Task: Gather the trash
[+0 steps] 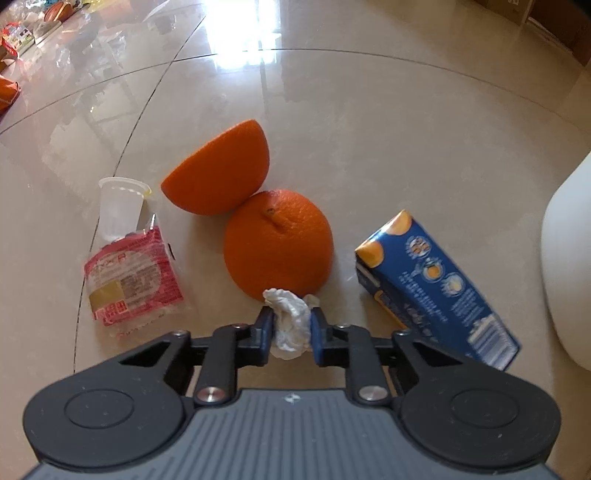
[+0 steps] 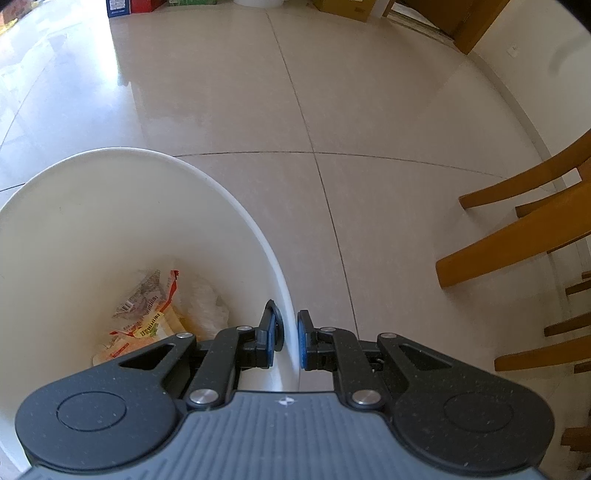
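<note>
White tissue point(image 1: 291, 325), crumpled, is pinched between your left gripper point(image 1: 291, 332) fingers, both blue pads pressing its sides, low over the glossy tile floor point(image 1: 369, 129). Just beyond it sits a whole orange point(image 1: 279, 240), and behind that a cut orange half point(image 1: 218, 173) leans against it. Off to the left you've got a red snack wrapper point(image 1: 133, 284) lying flat, with a clear plastic cup point(image 1: 120, 208) standing right at its far edge. To the right, a blue juice carton point(image 1: 436, 291) lies on its side, and past it the white bin wall point(image 1: 569, 258) fills the frame edge.

Over on your other side, your right gripper point(image 2: 290, 338) has its fingers clamped narrow on the rim of the white bin point(image 2: 122, 192), one pad inside the wall, one outside. Down in the bin lie a printed wrapper point(image 2: 147, 317) and some white crumpled material point(image 2: 208, 306). Beyond the rim the floor runs out bare, with wooden chair legs point(image 2: 517, 243) at the right and boxes point(image 2: 133, 6) far back along the wall.
</note>
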The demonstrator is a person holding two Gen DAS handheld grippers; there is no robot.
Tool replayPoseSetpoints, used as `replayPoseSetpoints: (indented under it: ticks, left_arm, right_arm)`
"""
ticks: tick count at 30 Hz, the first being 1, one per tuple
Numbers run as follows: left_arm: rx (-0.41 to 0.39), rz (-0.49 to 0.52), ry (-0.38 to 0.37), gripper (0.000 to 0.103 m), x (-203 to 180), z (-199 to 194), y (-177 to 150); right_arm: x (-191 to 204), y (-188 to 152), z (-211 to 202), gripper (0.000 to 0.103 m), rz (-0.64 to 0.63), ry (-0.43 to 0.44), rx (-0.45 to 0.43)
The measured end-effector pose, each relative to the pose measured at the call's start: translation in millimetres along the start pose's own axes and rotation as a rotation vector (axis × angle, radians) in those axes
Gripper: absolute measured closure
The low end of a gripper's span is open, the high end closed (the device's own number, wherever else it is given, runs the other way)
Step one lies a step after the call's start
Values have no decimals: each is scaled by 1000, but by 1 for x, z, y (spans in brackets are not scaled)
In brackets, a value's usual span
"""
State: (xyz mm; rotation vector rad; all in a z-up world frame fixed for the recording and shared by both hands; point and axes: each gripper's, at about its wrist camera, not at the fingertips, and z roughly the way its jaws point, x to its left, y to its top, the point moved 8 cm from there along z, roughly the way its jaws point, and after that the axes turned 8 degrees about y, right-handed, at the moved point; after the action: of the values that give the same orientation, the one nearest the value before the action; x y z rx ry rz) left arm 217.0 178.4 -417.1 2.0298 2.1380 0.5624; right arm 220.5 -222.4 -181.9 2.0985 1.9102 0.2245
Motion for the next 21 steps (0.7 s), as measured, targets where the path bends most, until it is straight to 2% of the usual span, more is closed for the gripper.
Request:
replayPoseSetpoints:
  ticks: [13, 21]
  left_arm:
    - [45, 90, -35, 88, -3, -50, -5]
    - [39, 311, -83, 88, -28, -113, 28]
  right_arm:
    - [-6, 3, 0, 89, 24, 43, 2]
    - [-10, 3, 1, 89, 29, 54, 5]
